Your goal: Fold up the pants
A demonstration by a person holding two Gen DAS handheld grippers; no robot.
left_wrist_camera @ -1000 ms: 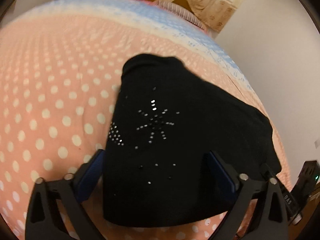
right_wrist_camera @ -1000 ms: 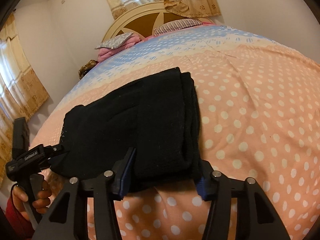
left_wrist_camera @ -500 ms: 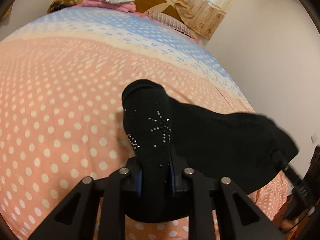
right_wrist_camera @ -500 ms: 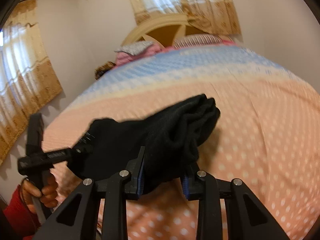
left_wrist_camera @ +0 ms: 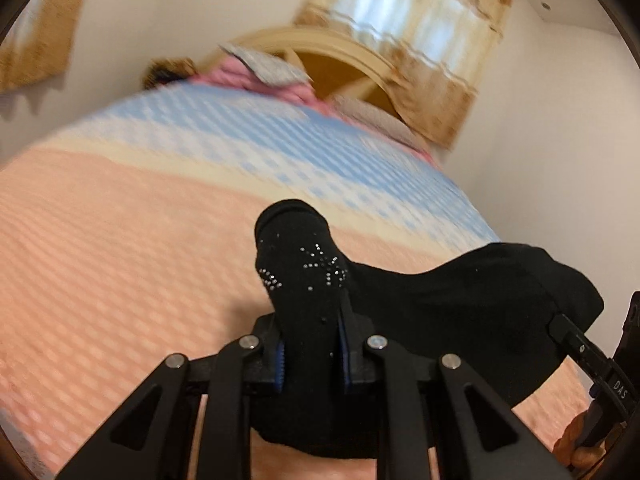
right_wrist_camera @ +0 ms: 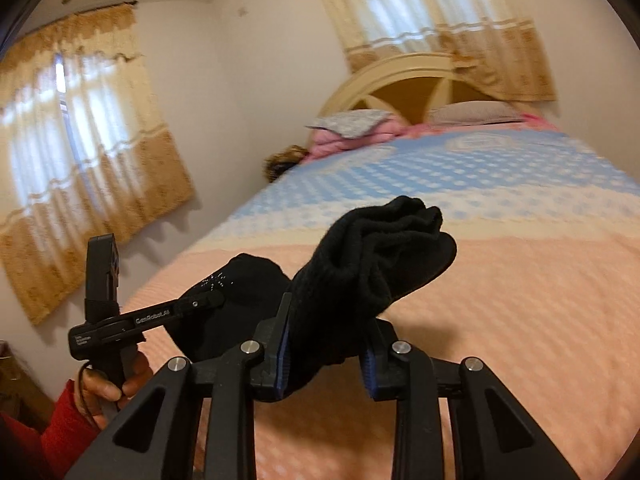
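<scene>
The folded black pants (left_wrist_camera: 460, 304) with a rhinestone star hang lifted above the pink dotted bedspread (left_wrist_camera: 120, 260). My left gripper (left_wrist_camera: 311, 356) is shut on their rhinestone end. My right gripper (right_wrist_camera: 326, 356) is shut on the other end of the pants (right_wrist_camera: 360, 264), which bunches up between the fingers. The right gripper shows at the right edge of the left wrist view (left_wrist_camera: 580, 352), and the left gripper shows in the right wrist view (right_wrist_camera: 200, 304), clamped on the cloth.
The bed runs away to a cream and brown headboard (right_wrist_camera: 412, 88) with pink bedding and pillows (right_wrist_camera: 352, 132). Curtained windows (right_wrist_camera: 80, 160) sit on the left wall and behind the headboard. A white wall (left_wrist_camera: 560, 160) lies to the right of the bed.
Both grippers have closed on the ends of the pants and raised them off the bedspread. The views have tilted up toward the headboard.
</scene>
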